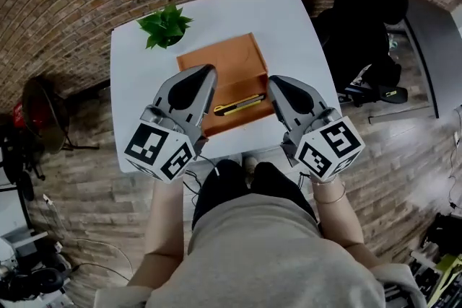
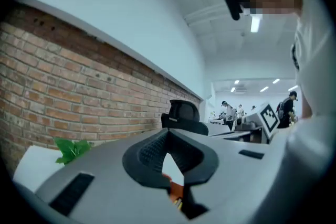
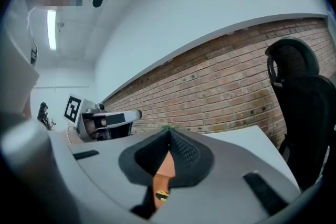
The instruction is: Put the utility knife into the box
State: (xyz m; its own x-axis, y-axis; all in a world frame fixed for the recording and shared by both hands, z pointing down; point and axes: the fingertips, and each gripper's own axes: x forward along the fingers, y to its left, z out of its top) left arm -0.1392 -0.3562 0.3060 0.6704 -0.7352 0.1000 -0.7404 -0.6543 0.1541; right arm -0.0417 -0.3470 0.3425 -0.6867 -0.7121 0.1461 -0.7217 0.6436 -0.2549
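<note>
Looks done, or all but: utility knife (image 1: 238, 104) lying flat inside the box (image 1: 216, 54), just above its lower wall in the centre of the head view, slanting slightly and touched by neither tool. Box itself resting on the white counter (image 1: 289, 25), with a small green plant (image 1: 164, 25) just beyond its upper-left corner. Left hand-held gripper (image 1: 208, 76) hanging over the left edge of the box, jaws pressed together with nothing pinched between them; in its own view only a sliver of the orange box showing below the meeting pads. Right hand-held gripper (image 1: 276, 84) mirrored at the right edge of the box, likewise closed up and empty, with a glimpse of orange and a yellow-and-black bit of the knife low in its own view. Both raised clear of the knife and apart from it. Nothing of the placing seemingly left; at most, drawing both tools back from the box.
</note>
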